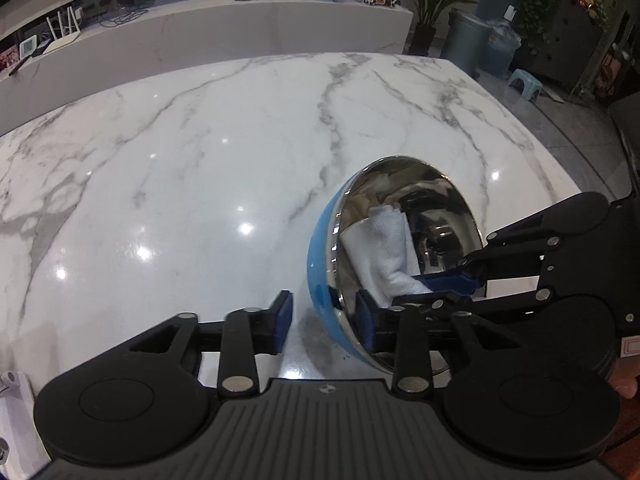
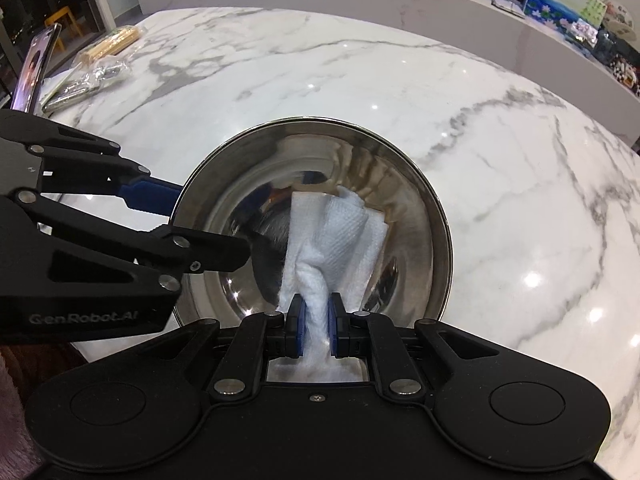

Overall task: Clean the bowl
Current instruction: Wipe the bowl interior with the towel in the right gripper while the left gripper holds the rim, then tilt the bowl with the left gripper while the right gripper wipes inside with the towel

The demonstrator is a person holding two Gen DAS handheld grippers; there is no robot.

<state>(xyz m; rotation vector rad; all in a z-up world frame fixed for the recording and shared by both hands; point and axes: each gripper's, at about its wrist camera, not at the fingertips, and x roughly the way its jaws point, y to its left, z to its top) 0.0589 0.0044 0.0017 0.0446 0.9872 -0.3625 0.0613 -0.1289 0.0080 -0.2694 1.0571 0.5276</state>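
On the marble table (image 2: pixel 460 92), left gripper (image 1: pixel 324 322) clamps the tilted bowl (image 2: pixel 400 152) rim, steadying it; right gripper (image 2: pixel 317 330), clamped on the white cloth (image 2: pixel 340 236), wipes inside.

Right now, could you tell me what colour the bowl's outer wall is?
Light blue, clearest in the left wrist view, on the tilted steel-lined bowl.

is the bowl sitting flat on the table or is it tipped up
Tipped. In the left wrist view the bowl stands on its edge, its steel inside facing sideways toward the right gripper, which holds the white cloth inside it.
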